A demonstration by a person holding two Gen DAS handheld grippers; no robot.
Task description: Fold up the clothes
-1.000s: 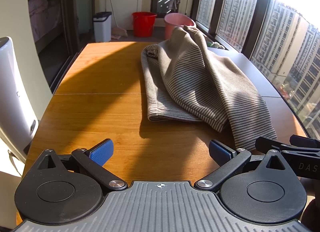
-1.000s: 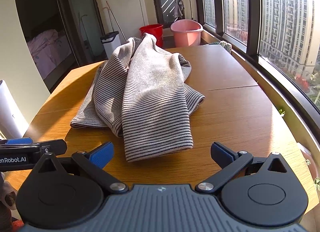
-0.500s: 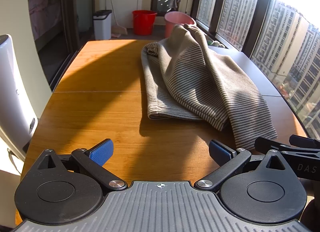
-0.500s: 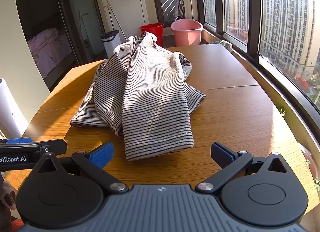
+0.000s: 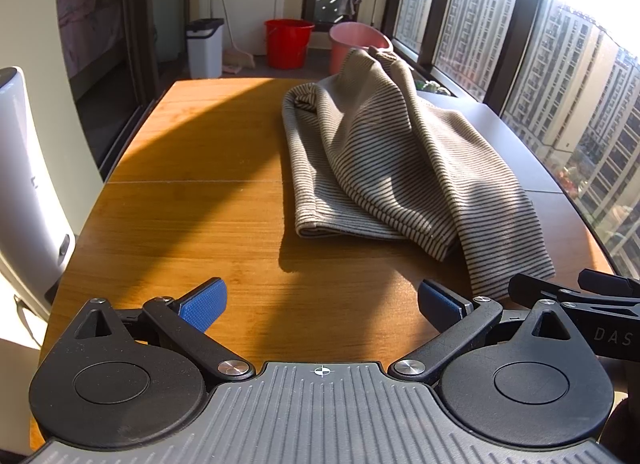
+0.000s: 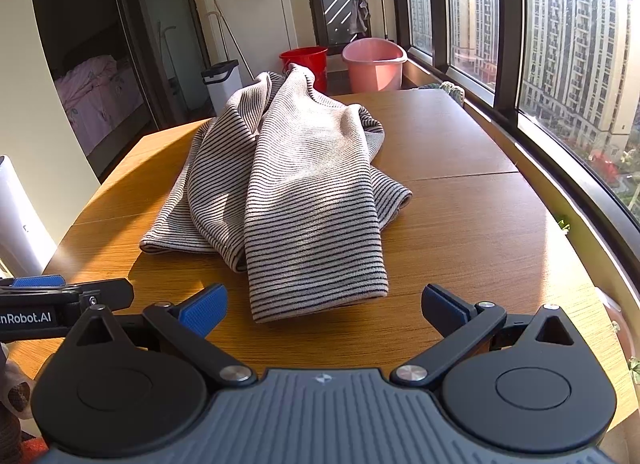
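Your left gripper and right gripper both sit wide open and hold nothing, near the crumpled striped sweater lying on the wooden worktop.

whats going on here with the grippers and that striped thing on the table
A person holds a two-finger gripper in each hand, set to fold clothes. A crumpled beige knit garment with thin dark stripes lies in a loose heap on the wooden table, not yet flattened or folded. The left gripper and the right gripper both hover open near the table's front edge, short of the cloth and holding nothing. Folding has not visibly begun.
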